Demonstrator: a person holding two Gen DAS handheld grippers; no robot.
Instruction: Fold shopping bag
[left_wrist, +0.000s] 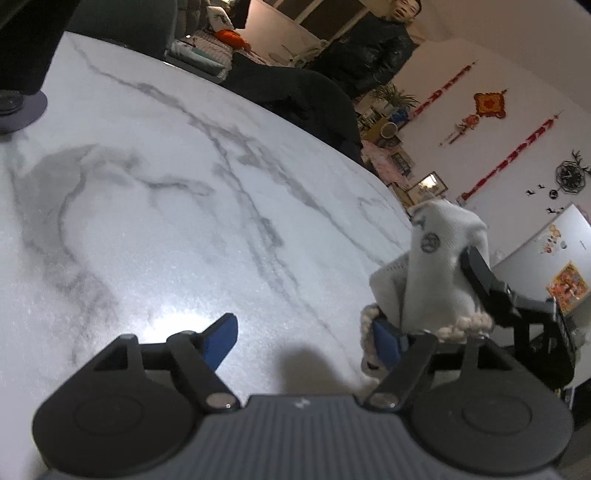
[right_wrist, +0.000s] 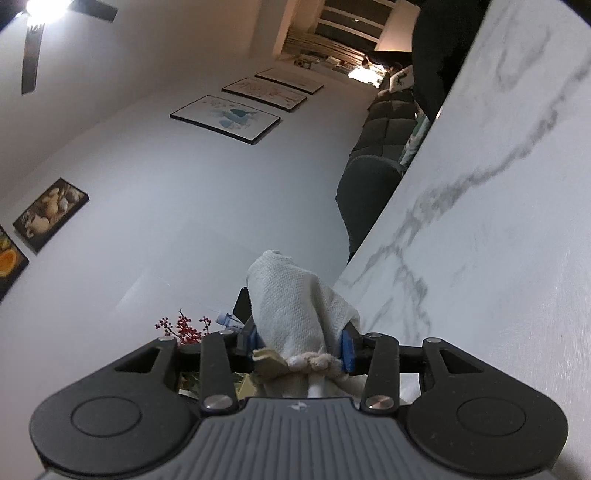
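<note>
The shopping bag was a white fabric one with a woven texture, bunched into a thick roll. Whether anything was inside it could not be seen. The right gripper was clenched on this bunch: its two blue pads pressed the cloth from both sides, and a twisted cord handle hung just under them. The bag was held up in the air, beside the edge of the marble table, not lying on it.

In the left wrist view, the same bag stood at the right side, with a round dark print on it, over the table's right edge. The left gripper was released, its fingers wide apart; the right blue pad was just beside the bag's cord, but nothing was between the pads. Before it, the marble table was bare and wide. A dark round base stood at the far left edge, and a person in a dark jacket stood behind the table.
</note>
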